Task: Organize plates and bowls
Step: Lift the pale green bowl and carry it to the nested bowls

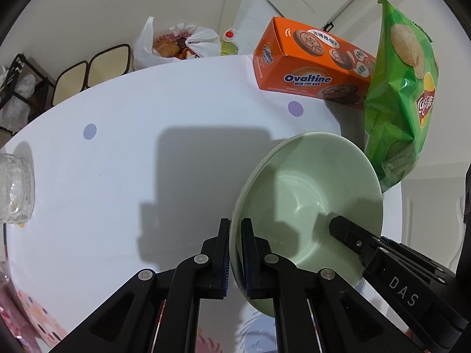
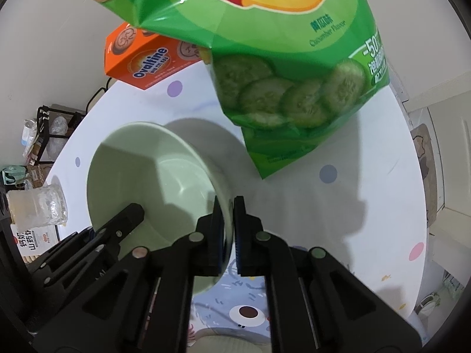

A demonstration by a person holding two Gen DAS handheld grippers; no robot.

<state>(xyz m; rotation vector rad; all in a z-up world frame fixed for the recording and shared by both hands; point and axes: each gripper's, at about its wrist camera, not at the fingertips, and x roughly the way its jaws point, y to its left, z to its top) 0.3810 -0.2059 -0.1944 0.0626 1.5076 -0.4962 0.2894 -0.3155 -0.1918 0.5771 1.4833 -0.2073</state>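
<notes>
Both tongs pinch one pale green bowl above the white surface.

The spotted white surface [image 1: 123, 153] carries a clear jar [image 1: 16, 188] far left of the bowl [image 1: 309, 194], an orange Ovaltine box [image 1: 309, 67] behind it, and a green chip bag [image 1: 403, 94] just right. The left tongs [image 1: 235, 253] grip the bowl's near rim; the right tongs [image 2: 226, 232] clamp its opposite rim, holding it tilted.

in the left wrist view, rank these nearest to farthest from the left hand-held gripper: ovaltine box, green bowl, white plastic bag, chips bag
1. green bowl: its rim is clamped in the left hand-held gripper.
2. chips bag: right side, just beyond the bowl.
3. Ovaltine box: farther back, right of centre, behind the chips bag.
4. white plastic bag: at the table's far edge, left of the box.
</notes>
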